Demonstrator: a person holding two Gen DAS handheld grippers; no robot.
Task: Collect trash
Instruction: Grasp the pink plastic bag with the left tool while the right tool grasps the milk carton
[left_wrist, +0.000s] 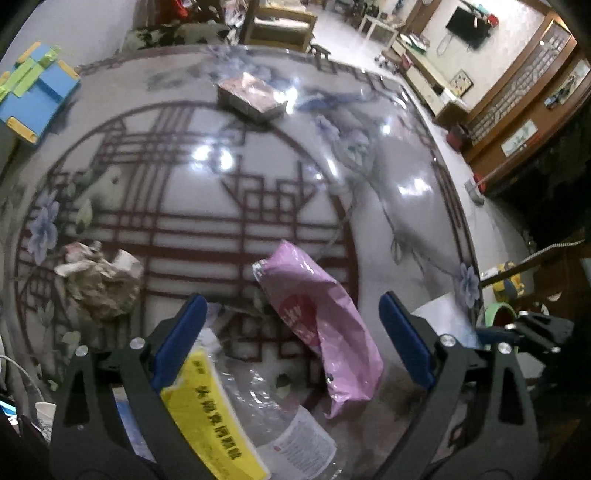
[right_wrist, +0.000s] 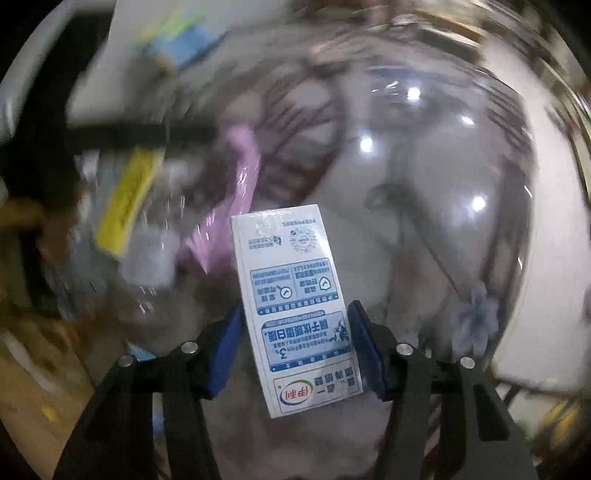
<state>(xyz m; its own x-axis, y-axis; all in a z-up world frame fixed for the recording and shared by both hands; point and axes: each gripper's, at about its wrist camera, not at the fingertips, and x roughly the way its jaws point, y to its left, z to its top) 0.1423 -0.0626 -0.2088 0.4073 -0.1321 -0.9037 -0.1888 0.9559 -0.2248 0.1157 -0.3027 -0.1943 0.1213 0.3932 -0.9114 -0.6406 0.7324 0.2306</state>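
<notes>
My left gripper (left_wrist: 293, 332) is open over the patterned round table (left_wrist: 406, 192). A pink plastic wrapper (left_wrist: 317, 317) lies between its fingers, and a clear bag with a yellow label (left_wrist: 207, 413) sits under its left finger. Crumpled brown paper (left_wrist: 99, 284) lies to the left. A small flat box (left_wrist: 251, 96) sits far across the table. My right gripper (right_wrist: 295, 347) is shut on a white and blue milk carton (right_wrist: 295, 302), held above the table. The right wrist view is blurred; the pink wrapper (right_wrist: 236, 206) and yellow label (right_wrist: 125, 203) show at its left.
A blue and green folding stool (left_wrist: 35, 96) stands beyond the table's left edge. A green tape roll (left_wrist: 498, 314) and a yellow toy (left_wrist: 509, 284) lie off the table's right edge. A TV (left_wrist: 467, 26) and cabinets stand at the far right.
</notes>
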